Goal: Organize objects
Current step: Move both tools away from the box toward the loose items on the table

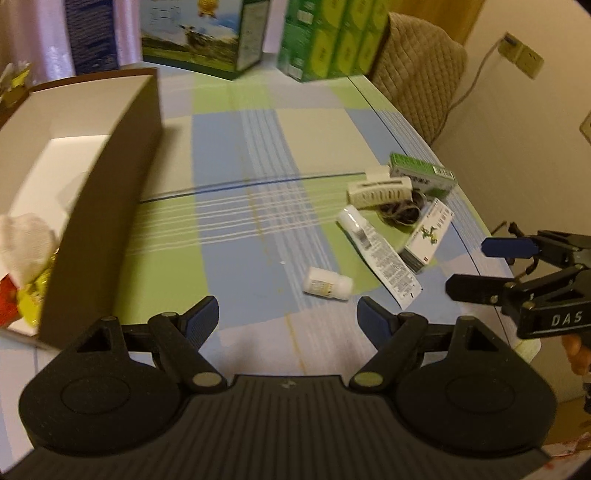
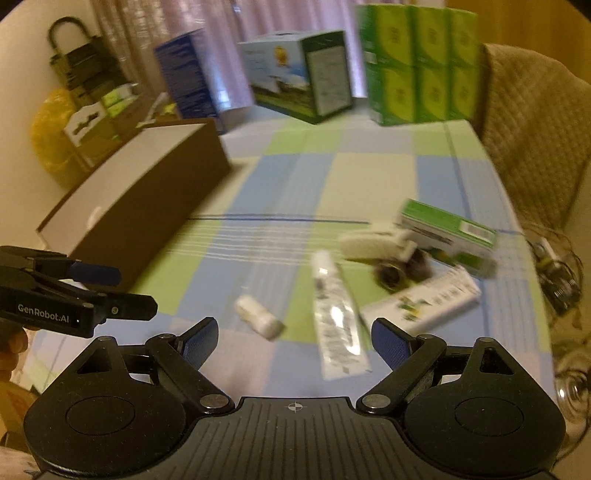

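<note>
A small white pill bottle (image 1: 327, 283) (image 2: 258, 316) lies on its side on the checked tablecloth, just ahead of both grippers. Beside it lie a white tube (image 1: 380, 254) (image 2: 338, 317), a flat white box with a green print (image 1: 428, 236) (image 2: 424, 302), a green-and-white carton (image 1: 421, 175) (image 2: 448, 230), a white slotted case (image 1: 380, 190) (image 2: 376, 245) and a dark coil (image 1: 404, 210). My left gripper (image 1: 288, 317) (image 2: 127, 290) is open and empty, near the bottle. My right gripper (image 2: 293, 338) (image 1: 467, 266) is open and empty too.
An open brown box (image 1: 110, 206) (image 2: 147, 206) stands at the left with tissue and bright wrappers (image 1: 26, 266) inside. Tall cartons (image 1: 199, 33) (image 2: 417, 62) line the far edge. A padded chair (image 1: 417, 70) stands at the far right; glassware (image 2: 569, 391) sits at the right table edge.
</note>
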A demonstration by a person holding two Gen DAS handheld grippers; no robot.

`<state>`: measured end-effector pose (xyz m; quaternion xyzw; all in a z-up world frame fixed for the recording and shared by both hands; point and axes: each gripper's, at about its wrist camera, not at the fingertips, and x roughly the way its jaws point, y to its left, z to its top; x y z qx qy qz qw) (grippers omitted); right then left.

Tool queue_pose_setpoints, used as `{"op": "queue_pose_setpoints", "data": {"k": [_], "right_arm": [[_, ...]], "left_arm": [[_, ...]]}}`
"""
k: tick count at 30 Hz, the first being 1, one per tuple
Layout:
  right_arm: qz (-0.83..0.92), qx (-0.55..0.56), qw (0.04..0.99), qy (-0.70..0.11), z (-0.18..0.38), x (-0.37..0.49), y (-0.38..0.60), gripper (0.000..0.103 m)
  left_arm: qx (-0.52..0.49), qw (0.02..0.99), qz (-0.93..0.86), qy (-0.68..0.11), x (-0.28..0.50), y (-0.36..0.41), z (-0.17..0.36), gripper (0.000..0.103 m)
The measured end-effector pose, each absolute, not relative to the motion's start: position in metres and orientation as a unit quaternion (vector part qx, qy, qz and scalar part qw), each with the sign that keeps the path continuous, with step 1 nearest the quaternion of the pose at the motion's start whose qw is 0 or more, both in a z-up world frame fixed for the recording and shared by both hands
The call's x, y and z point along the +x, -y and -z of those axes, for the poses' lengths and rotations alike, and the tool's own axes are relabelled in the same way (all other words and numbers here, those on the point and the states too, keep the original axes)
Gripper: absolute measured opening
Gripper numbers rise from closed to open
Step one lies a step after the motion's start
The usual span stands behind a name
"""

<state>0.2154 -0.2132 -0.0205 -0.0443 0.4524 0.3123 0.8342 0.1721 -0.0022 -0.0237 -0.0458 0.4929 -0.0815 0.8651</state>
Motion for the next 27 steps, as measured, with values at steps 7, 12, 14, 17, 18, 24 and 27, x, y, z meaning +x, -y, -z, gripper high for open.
{"op": "queue_pose_setpoints", "data": {"k": [7, 12, 14, 17, 18, 24, 27], "right_arm": [[-0.271, -0.030, 0.842, -0.465, 0.031, 0.226, 0.246, 0.088], [-0.245, -0.017, 0.848, -0.470, 0.038, 0.235, 0.266, 0.087], [-0.237, -0.015, 0.848, -0.474, 0.041, 0.238, 0.271, 0.087], [-0.230, -0.013, 0.846, -0.480, 0.045, 0.242, 0.278, 0.087], [-0.229, -0.013, 0.846, -0.482, 0.046, 0.243, 0.281, 0.087], [-0.221, -0.011, 0.843, -0.490, 0.054, 0.252, 0.291, 0.087], [-0.220, -0.011, 0.842, -0.493, 0.057, 0.255, 0.294, 0.087]], "left_arm": [[-0.019, 0.862, 0.114, -0.493, 0.191, 0.038, 0.049, 0.079], [-0.003, 0.856, 0.126, -0.501, 0.206, 0.056, 0.068, 0.075], [0.006, 0.853, 0.121, -0.508, 0.213, 0.061, 0.077, 0.073], [0.013, 0.849, 0.115, -0.515, 0.221, 0.065, 0.088, 0.071], [0.015, 0.848, 0.114, -0.517, 0.224, 0.066, 0.091, 0.071], [0.027, 0.844, 0.114, -0.524, 0.233, 0.073, 0.103, 0.071], [0.035, 0.842, 0.114, -0.526, 0.236, 0.077, 0.107, 0.067]]}}
